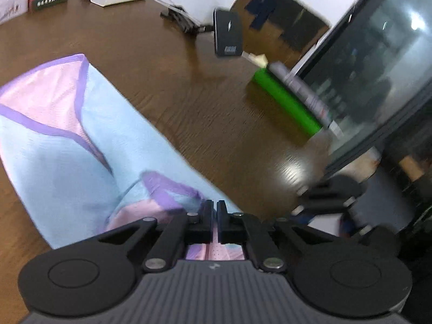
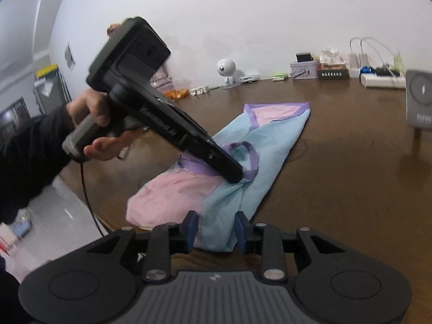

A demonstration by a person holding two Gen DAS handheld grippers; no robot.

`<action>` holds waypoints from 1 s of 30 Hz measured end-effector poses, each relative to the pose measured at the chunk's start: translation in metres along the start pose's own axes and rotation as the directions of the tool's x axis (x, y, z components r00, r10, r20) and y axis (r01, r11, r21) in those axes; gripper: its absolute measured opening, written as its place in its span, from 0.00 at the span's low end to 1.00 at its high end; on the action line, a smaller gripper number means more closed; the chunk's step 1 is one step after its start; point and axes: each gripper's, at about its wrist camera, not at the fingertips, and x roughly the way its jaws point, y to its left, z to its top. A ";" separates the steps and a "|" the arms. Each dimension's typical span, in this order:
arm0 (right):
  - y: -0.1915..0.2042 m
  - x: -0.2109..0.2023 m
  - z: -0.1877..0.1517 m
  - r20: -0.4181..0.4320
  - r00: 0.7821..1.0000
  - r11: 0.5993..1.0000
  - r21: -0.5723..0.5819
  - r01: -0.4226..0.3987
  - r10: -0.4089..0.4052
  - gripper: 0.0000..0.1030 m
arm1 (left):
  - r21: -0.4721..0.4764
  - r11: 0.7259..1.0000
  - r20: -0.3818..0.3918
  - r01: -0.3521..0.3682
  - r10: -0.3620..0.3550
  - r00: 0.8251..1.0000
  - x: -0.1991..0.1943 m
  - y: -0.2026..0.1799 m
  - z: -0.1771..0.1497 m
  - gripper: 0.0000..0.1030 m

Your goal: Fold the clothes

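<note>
Garment point(image 2: 237, 162): long axis runs from your right gripper point(image 2: 216, 228) toward the wall-side clutter.
Left gripper point(image 1: 215, 216): you pinch its purple trim.
Right gripper: fingers apart, straddling the blue end.

The left gripper point(image 1: 214, 210) covers the garment point(image 1: 81, 148) where its fingers meet, so the fabric pinched there is hidden. The garment's left part runs off the edge of the left wrist view. The green cylinder point(image 1: 286, 102) and the dark device point(image 1: 228, 33) are smeared by motion blur. In the right wrist view, lettering on the small sign point(image 2: 332, 74) is too small to read.
</note>
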 end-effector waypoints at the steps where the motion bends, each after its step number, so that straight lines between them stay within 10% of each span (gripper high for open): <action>1: -0.001 0.001 -0.002 0.002 1.000 1.000 0.004 -0.005 0.005 0.26 | -0.037 0.999 0.024 0.021 -0.020 1.000 -0.003 0.004 0.001 0.02; 4: -0.004 0.003 -0.002 0.002 1.000 1.000 0.000 -0.017 0.017 0.07 | -0.134 0.988 0.094 0.078 -0.066 0.993 -0.011 0.016 0.002 0.02; 9: -0.007 -0.004 -0.007 -0.006 0.998 0.998 0.014 -0.059 0.059 0.04 | -0.205 0.973 0.150 0.107 -0.077 0.986 -0.013 0.025 0.005 0.02; 14: -0.007 -0.009 0.003 0.048 0.997 0.998 0.019 -0.053 0.052 0.42 | -0.152 0.986 0.139 0.072 -0.050 0.989 -0.015 0.018 0.006 0.02; 19: -0.016 0.014 0.009 -0.002 0.997 0.991 0.110 -0.073 0.073 0.05 | -0.150 0.989 0.180 -0.003 0.030 0.983 -0.029 0.014 -0.003 0.03; 22: -0.019 0.011 0.004 0.006 0.997 0.985 0.153 -0.075 0.075 0.05 | -0.173 0.983 0.263 -0.055 0.100 0.960 -0.059 0.007 -0.020 0.14; 24: -0.021 0.005 0.005 0.036 0.997 0.981 0.178 -0.075 0.070 0.11 | -0.182 0.978 0.329 -0.102 0.158 0.931 -0.084 -0.004 -0.042 0.52; 26: -0.017 -0.004 0.010 0.076 0.995 0.986 0.151 -0.074 0.063 0.22 | -0.196 0.965 0.385 -0.175 0.240 0.891 -0.107 -0.016 -0.069 0.58; 30: 0.001 0.002 0.038 0.088 0.993 0.997 0.000 -0.075 0.075 0.34 | -0.311 0.934 0.368 -0.175 0.288 0.884 -0.099 -0.023 -0.115 0.58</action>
